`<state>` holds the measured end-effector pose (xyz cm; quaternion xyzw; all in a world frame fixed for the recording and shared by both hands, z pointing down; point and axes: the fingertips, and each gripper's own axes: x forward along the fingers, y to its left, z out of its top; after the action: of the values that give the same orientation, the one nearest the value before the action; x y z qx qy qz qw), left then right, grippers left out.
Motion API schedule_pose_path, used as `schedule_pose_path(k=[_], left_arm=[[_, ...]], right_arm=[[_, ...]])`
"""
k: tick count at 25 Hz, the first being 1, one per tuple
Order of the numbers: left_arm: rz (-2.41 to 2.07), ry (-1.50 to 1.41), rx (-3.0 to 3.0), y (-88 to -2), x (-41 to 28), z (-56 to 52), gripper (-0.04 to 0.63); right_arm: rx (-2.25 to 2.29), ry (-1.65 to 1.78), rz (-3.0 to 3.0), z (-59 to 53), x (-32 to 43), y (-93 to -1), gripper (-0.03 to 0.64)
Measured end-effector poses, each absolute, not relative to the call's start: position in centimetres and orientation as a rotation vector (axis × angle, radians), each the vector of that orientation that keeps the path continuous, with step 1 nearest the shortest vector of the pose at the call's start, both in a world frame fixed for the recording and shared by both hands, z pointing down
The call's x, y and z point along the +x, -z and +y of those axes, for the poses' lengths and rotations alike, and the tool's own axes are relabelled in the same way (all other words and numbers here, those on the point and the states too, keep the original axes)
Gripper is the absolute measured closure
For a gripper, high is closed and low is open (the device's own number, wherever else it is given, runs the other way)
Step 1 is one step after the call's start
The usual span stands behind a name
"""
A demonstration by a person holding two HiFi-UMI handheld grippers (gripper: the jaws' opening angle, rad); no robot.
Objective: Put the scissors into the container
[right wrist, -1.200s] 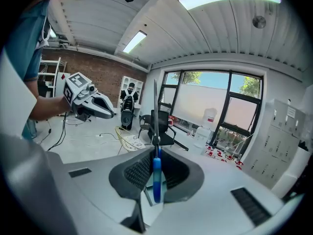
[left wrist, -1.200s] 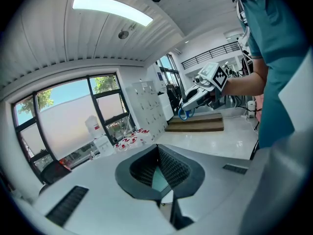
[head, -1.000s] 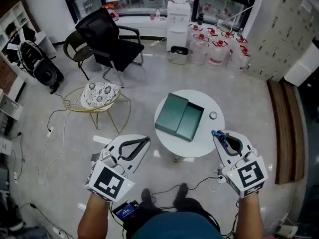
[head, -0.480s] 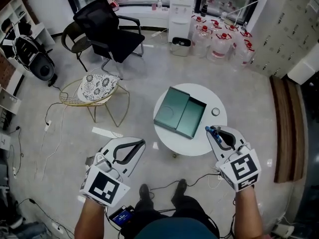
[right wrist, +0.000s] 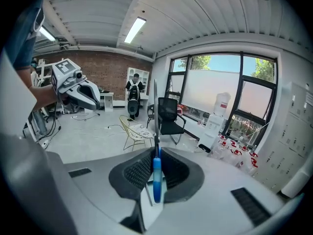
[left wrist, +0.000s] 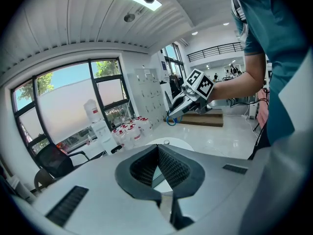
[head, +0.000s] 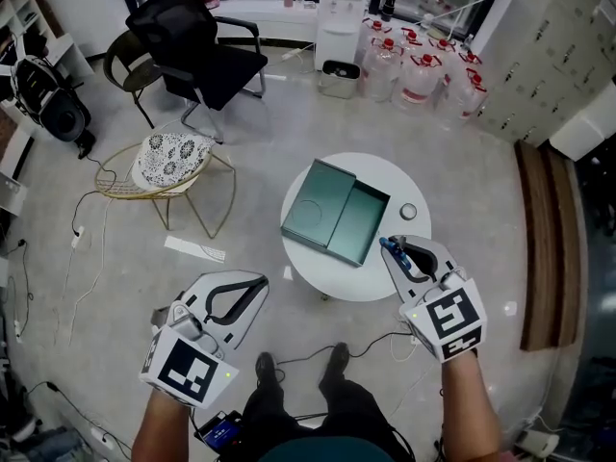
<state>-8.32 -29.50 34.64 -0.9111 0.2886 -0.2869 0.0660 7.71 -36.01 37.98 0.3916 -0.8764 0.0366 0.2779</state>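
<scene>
Only illegible red jug labels [head: 421, 75] show beyond scissors [head: 388, 246].

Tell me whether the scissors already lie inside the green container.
No, the right tool grips the scissors, outside the container.

Office room, daylit, glossy grey floor [head: 250, 133].
Black office chair [head: 197, 51] + gold wire chair [head: 171, 160] at left; round white table [head: 395, 176] centre; water dispenser [head: 339, 17] & jugs [head: 421, 80] by windows [right wrist: 220, 94]; lockers [head: 534, 65] right; brick wall [right wrist: 110, 75], ceiling strip light [right wrist: 133, 30].
</scene>
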Motion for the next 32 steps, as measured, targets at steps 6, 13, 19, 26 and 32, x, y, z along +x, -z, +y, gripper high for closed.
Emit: schedule_pose_path(k=[6,13,19,26,32], left_arm=[[0.872,0.897,-2.781,-37.6,-7.8,-30.8,0.577],[0.866,0.927,-2.794,-42.7,-7.9,-31.5,0.577],[0.873,0.926,-2.826,-46.3,-8.2,-32.2,0.577],[0.875,0.953,-2.835,-50.1,-9.0,-32.5,0.578],[0.883,0.978,-2.845,-52.1,-9.1,-35.2,0.577]], right_arm=[[1.024,-0.114,-2.344,-38.4,8.0,-41.6,0.555],[1.003,-0.133,-2.324,-39.9,7.9,-47.9,0.555],[0.981,-0.150,-2.306,-41.0,7.4,-52.4,0.557],[0.946,-0.165,-2.290,-41.4,6.5,-57.5,0.557],[0.905,-0.178,-2.282,-44.6,6.3,-61.3,0.557]])
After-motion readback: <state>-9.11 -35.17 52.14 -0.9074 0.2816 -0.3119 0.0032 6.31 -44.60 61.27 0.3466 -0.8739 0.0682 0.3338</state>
